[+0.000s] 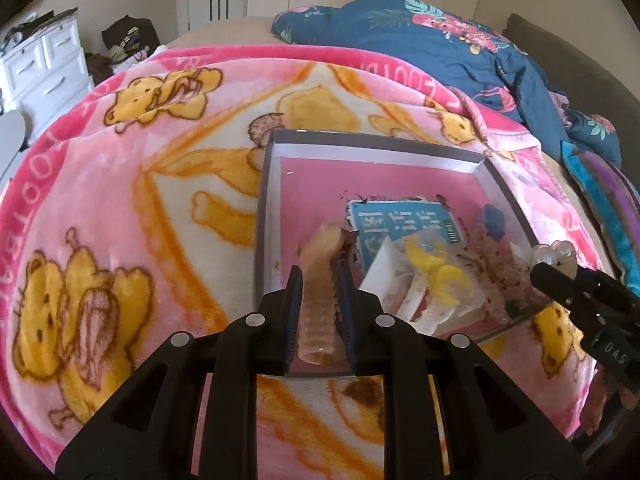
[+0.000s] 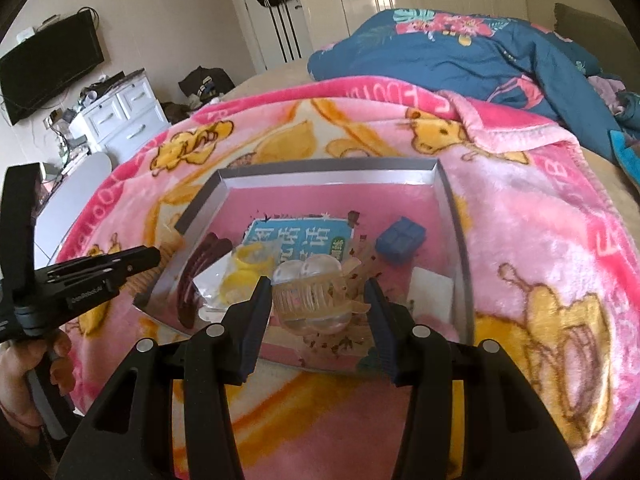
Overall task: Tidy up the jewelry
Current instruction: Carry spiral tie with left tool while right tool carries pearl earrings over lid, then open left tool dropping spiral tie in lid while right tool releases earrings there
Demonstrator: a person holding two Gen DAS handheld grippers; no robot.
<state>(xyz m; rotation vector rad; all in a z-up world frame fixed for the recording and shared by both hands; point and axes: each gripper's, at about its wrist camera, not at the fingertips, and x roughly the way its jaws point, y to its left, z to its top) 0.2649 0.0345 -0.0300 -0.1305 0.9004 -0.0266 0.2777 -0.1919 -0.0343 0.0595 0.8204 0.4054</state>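
Left gripper (image 1: 320, 312): jaws pinched a peach clip (image 1: 318, 280) endwise for carrying | right gripper (image 2: 316, 312): jaws part-spread round a clear claw clip (image 2: 308, 296), grip unclear | tray (image 2: 328, 168) lay ahead below, on the bed.

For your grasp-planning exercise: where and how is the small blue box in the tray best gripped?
Grip the blue box across its two flat side walls, coming from above. It lies flat on the tray floor with free space around it, and its top is open to approach.
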